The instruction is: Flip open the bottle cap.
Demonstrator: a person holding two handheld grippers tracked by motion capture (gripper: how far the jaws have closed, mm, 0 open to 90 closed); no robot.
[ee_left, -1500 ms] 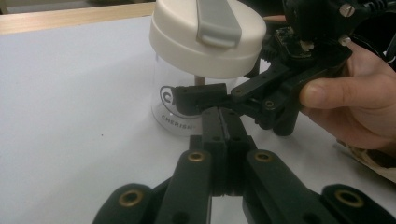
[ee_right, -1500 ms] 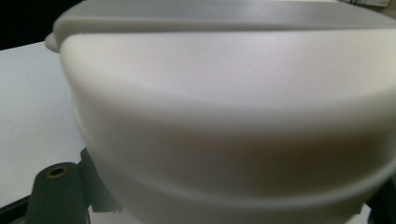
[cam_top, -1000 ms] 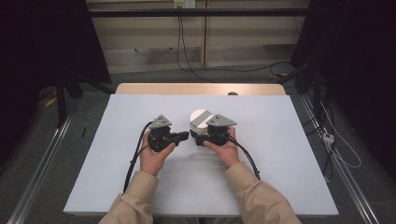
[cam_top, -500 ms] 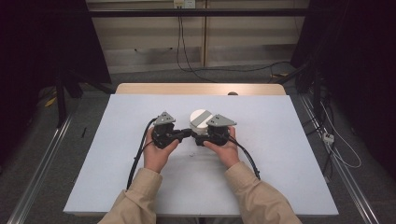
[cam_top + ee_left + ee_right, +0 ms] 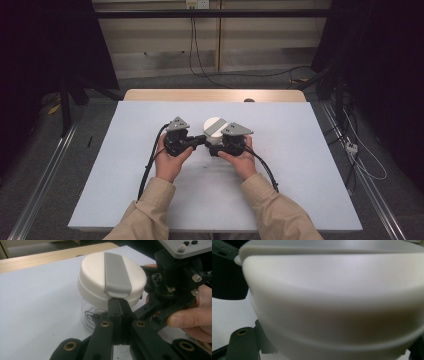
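A clear glass jar (image 5: pixel 87 312) with a white lid (image 5: pixel 112 277) and a grey strap (image 5: pixel 116 275) across the top stands on the white table (image 5: pixel 300 150). My left gripper (image 5: pixel 118 301) is shut, its tips pressed together just under the strap's end tab at the lid's rim. My right gripper (image 5: pixel 146 311) comes from the other side and is shut on the jar below the lid. In the right gripper view the lid (image 5: pixel 332 302) sits very close and blurred. From above, the jar's lid (image 5: pixel 215 126) shows between the left gripper (image 5: pixel 202 139) and the right gripper (image 5: pixel 214 144).
A person's hands and beige sleeves (image 5: pixel 150 210) hold both grippers near the table's middle. Black cables (image 5: pixel 150 165) trail back from them. A wooden strip (image 5: pixel 215 95) runs along the far edge of the table.
My left gripper has shifted slightly right, toward the jar. The right gripper and the jar have stayed in place.
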